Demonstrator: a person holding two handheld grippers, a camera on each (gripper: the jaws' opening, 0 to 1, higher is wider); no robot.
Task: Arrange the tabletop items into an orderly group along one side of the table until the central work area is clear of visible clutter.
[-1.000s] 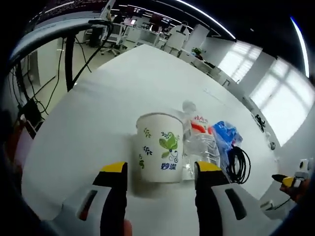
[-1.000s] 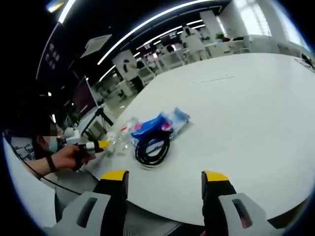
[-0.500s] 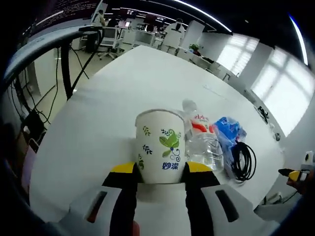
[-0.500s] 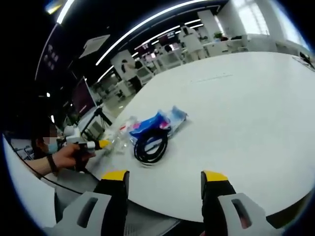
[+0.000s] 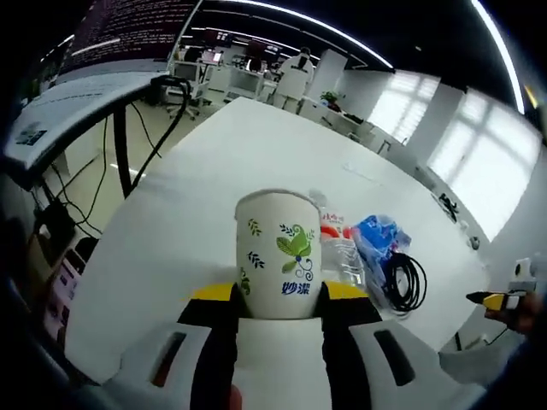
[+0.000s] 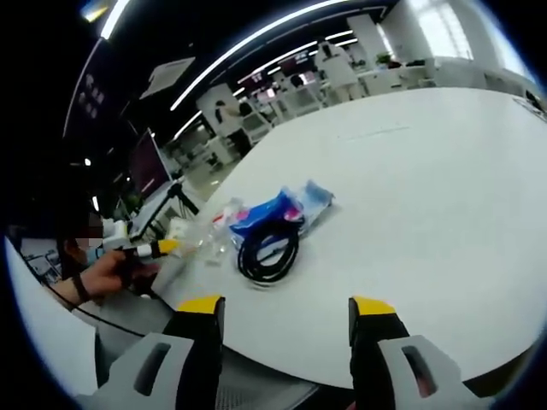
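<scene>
The left tool (image 5: 278,295) is clenched on the cup (image 5: 278,254), its yellow-tipped jaws pressed against both sides of the base. The cup is upright and looks lifted just off the white surface (image 5: 214,162), though the fisheye makes that hard to judge. Close behind it on the right lie a clear bottle (image 5: 339,254), a blue packet (image 5: 376,239) and a coiled black cable (image 5: 402,282), already bunched near one edge.

The right tool (image 6: 278,312) hangs released, jaws wide apart, near the surface's edge and short of the cable.

The step in hand seems to be placing the cup. Next it calls for setting the cup down upright beside the bottle without knocking it, then letting go.
</scene>
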